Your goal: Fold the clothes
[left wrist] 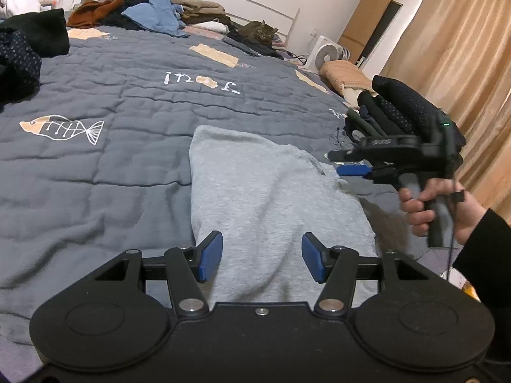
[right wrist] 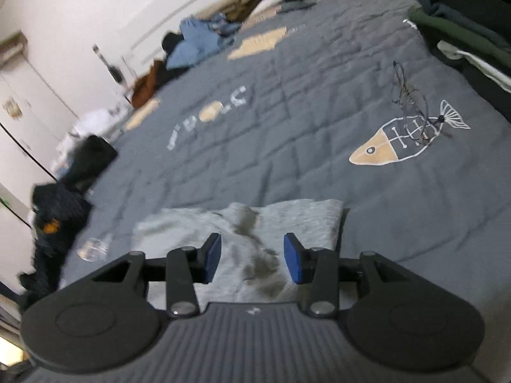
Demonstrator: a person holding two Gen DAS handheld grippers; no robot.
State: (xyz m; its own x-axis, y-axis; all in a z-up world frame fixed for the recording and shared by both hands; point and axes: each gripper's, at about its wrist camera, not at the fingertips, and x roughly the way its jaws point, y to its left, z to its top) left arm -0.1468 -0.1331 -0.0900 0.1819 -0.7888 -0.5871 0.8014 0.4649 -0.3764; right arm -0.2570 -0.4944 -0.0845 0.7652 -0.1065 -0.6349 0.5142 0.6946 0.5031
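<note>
A grey garment (left wrist: 271,198) lies folded on the dark grey quilt (left wrist: 111,95), running away from me in the left wrist view. My left gripper (left wrist: 262,258) stands open just above its near end, blue pads apart and nothing pinched between them. My right gripper (left wrist: 343,162), held by a hand (left wrist: 447,210), hovers at the garment's right edge. In the right wrist view my right gripper (right wrist: 252,257) is open over the grey garment (right wrist: 271,223), with the cloth lying loose under its pads.
A stack of folded dark clothes (left wrist: 392,111) sits at the right. Unfolded clothes (left wrist: 150,9) are piled by the headboard, near a cat (left wrist: 260,32). Dark garments (left wrist: 22,51) lie at the left. Glasses (right wrist: 412,105) rest on the quilt.
</note>
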